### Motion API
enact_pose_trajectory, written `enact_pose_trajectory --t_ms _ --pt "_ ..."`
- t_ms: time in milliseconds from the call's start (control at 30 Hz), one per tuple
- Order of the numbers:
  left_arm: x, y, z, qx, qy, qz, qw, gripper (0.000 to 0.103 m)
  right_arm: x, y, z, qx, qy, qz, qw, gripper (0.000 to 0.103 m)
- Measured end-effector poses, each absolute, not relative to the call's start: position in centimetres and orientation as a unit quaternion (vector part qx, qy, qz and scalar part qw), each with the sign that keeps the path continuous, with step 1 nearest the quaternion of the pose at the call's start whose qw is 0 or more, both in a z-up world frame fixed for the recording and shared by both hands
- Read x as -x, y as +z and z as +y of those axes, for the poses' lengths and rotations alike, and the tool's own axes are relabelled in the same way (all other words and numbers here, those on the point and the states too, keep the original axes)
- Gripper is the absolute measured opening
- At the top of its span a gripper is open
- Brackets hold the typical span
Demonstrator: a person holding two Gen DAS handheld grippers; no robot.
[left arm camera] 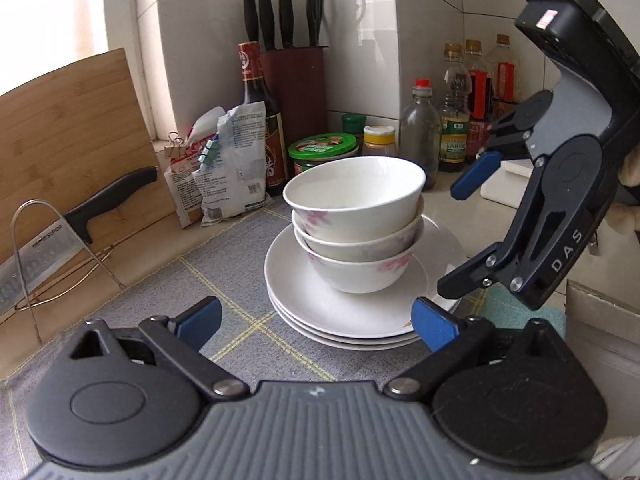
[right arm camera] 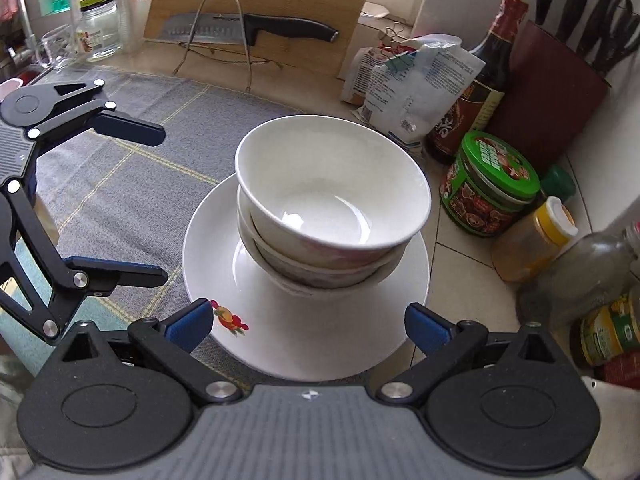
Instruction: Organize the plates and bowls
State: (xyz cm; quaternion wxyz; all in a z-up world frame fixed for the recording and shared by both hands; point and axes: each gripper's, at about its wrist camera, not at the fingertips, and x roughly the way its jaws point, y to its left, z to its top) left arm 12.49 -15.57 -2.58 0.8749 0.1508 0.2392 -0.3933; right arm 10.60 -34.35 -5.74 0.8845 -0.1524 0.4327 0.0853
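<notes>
Claw, left (left arm camera: 316,322): we hold it low at the near side of the plate stack, jaws spread wide, nothing pinched; its right pad sits just beside the plates' rim, whether touching we cannot tell.
Claw, right (right arm camera: 308,322): also spread, empty, pads either side of the top plate's near edge, not closed on it. In the left view the same claw (left arm camera: 460,236) hangs at the stack's far right, above the rim.

Items, task:
- Plates (left arm camera: 352,320): 3 white, stacked flat, at the edge of the grey checked mat (left arm camera: 160,304) on the desk (right arm camera: 460,264). Top one has a small red/orange print (right arm camera: 230,318) near the rim.
- Bowls (left arm camera: 356,216): 3 white, pink floral, nested upright on the plates' centre; top bowl (right arm camera: 332,196) tilts a bit, sits off-centre.

Items, other:
- Cleaver (right arm camera: 248,28) in a wire rack, in front of a bamboo board (left arm camera: 68,136).
- Knife block (left arm camera: 298,92), dark sauce bottle (left arm camera: 260,120), clipped bags (left arm camera: 224,160), green-lid tub (right arm camera: 492,184), yellow-cap jar (right arm camera: 536,240), more bottles (left arm camera: 456,120) along the tiled wall.

Step, as we judge it: stacking looks done, bowls on plates; both claws are at the pile with no grip on it, so either just let go or about to lift.

Next move, if lifting: pinch the plate rims on opposite sides, raise level & slow, as the tilted top bowl may slide.
</notes>
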Motion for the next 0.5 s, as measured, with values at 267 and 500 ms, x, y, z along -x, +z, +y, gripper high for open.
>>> enact_pose_trajectory --t_ms 267,500 --pt "-9.7 1.1 -11.5 -0.110 -0.301 0.289 0.902 0.101 -4.9 -4.6 -30.0 0.056 -0.083 0.415 0.904 0.103" --pt "-8.1 3.3 -9.3 -0.093 -0.277 0.308 0.905 0.101 -0.6 -3.2 -27.3 -0.026 -0.137 0.375 0.916 0.103"
